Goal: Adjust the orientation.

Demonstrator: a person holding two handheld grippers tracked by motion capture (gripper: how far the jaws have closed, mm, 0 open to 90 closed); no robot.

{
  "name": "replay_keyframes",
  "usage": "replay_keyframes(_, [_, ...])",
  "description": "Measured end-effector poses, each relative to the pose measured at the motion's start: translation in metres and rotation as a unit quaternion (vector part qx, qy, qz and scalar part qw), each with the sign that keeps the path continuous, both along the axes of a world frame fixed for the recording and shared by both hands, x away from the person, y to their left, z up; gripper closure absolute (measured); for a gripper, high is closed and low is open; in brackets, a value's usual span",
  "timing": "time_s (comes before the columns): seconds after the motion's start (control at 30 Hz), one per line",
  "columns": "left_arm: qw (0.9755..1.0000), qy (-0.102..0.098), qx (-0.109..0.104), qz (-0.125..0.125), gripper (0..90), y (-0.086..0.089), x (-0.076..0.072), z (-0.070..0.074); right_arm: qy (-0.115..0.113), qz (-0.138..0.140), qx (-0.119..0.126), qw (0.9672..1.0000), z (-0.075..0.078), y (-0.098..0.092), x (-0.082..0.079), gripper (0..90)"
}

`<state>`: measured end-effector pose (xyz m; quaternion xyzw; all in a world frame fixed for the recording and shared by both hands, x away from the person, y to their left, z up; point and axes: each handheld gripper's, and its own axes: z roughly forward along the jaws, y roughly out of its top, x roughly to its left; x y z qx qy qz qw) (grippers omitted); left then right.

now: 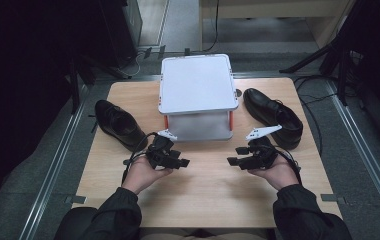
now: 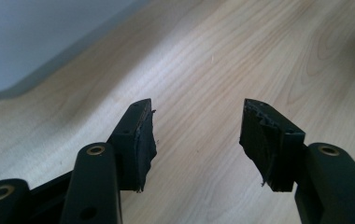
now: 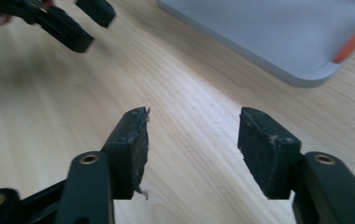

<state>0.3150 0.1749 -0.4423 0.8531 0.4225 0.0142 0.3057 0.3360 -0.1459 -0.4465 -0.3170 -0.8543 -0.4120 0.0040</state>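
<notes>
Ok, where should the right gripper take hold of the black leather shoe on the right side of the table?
Probably the black leather shoe's collar rim, from above: the opening faces up, giving a thin edge the open right gripper could straddle, one jaw inside, one outside.

Dark cuffed sleeves (image 1: 118, 207), black claws (image 1: 178, 163), brass rivets, frayed pads (image 2: 145, 140)

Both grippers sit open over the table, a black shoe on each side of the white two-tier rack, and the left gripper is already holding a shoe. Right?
Not quite: the left gripper holds nothing; the left gripper view shows bare table between its open jaws. The rest stands.
</notes>
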Motion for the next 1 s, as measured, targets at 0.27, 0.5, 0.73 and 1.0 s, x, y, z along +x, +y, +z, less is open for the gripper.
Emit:
replay_keyframes(0.27, [0.9998,0.017,0.005,-0.012,45.3,-0.0036,0.0017,-0.0031,0.038,-0.013,0.009,0.9991,-0.005,0.0025,0.0021,53.9])
replay_keyframes(0.5, [0.9995,0.022,0.011,-0.018,44.7,-0.0064,0.0008,-0.0032,0.051,-0.007,-0.011,0.9986,-0.007,0.0053,0.0028,54.0])
replay_keyframes(0.73, [0.9988,0.042,-0.002,-0.024,42.3,-0.005,-0.002,0.0003,0.045,-0.011,-0.026,0.9986,-0.0089,0.0013,0.0028,50.2])
replay_keyframes(1.0, [0.9988,0.042,0.003,-0.023,43.7,-0.0003,-0.0016,-0.0003,0.061,-0.019,-0.033,0.9974,-0.0103,0.0044,0.0031,53.4])
